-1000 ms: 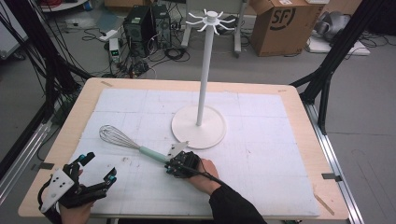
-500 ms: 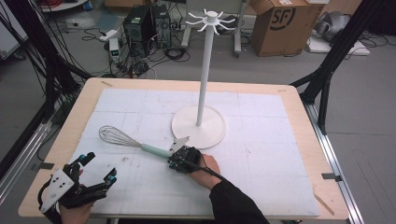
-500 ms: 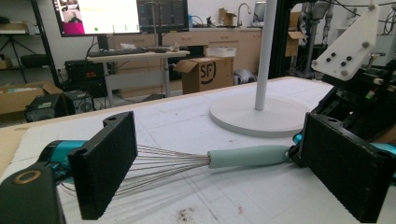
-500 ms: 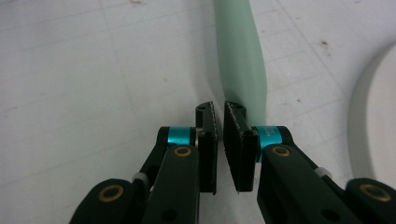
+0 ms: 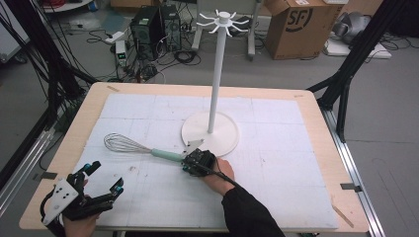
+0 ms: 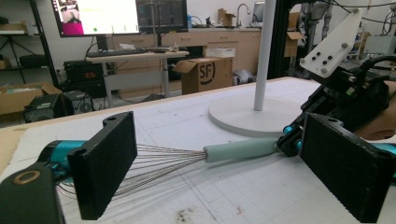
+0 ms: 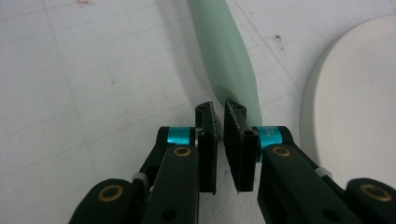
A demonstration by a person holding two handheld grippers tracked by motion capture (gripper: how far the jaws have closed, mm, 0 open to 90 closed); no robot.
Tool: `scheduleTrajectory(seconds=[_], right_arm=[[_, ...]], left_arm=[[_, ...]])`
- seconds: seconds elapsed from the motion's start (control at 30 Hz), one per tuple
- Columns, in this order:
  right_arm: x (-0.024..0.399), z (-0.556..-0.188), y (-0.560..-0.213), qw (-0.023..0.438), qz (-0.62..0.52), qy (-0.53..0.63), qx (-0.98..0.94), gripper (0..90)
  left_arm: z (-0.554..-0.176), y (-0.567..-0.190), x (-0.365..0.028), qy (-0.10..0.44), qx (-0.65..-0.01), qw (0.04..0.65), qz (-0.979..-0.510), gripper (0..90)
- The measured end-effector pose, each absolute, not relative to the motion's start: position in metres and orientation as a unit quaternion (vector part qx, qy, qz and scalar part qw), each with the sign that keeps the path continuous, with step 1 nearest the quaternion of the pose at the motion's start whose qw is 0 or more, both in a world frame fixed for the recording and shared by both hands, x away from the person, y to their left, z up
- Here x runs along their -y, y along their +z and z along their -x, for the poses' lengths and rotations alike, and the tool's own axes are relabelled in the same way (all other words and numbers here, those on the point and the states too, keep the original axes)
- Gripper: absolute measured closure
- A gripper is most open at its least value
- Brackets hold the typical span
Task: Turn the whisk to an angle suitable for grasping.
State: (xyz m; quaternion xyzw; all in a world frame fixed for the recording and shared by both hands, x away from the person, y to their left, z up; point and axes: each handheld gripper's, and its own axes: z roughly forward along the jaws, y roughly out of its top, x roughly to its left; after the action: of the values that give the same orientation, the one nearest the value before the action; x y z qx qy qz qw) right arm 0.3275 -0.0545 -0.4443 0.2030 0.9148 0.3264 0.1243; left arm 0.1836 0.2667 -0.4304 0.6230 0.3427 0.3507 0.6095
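The whisk (image 5: 143, 149) lies flat on the white mat (image 5: 276, 168), just beside the round base of the white hook stand (image 5: 211, 129), which serves here as the landmark: the wire head points away from the base toward the person's left, and the mint-green handle (image 5: 167, 155) ends close to the near-left edge of that base. The right gripper (image 5: 197, 162) sits at the handle's tip, on the near-left side of the stand's base, with the person's hand behind it. In the right gripper view its two black jaws stand almost together, with a thin slit between the pads; the handle's end (image 7: 227, 56) lies right at the tip of one jaw and partly behind it, beside the slit, so the jaws are closed with nothing visibly pinched between the pads. Whether the tip touches the handle cannot be told. The left gripper (image 5: 94, 190) is held well apart from the stand, toward the near-left corner of the table (image 5: 346, 163), above the mat's edge. In the left gripper view its jaws are spread wide, with nothing between them, and the whisk (image 6: 187, 158) lies farther off with the stand's base (image 6: 252, 114) behind it and the right gripper (image 6: 292, 137) at the handle's end.
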Motion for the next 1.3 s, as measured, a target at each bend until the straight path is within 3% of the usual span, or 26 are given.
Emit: scheduleTrajectory(seconds=[0.33, 1.3], right_arm=[[0.055, -0.332, -0.445, 0.151, -0.214, 0.322, -0.910, 82.6], [0.057, -0.342, -0.449, 0.172, -0.237, 0.328, -0.898, 82.1]], left_arm=[[-0.184, -0.430, -0.267, 0.350, -0.343, 0.610, -0.623, 11.8], [-0.183, -0.431, -0.266, 0.349, -0.343, 0.608, -0.625, 11.9]])
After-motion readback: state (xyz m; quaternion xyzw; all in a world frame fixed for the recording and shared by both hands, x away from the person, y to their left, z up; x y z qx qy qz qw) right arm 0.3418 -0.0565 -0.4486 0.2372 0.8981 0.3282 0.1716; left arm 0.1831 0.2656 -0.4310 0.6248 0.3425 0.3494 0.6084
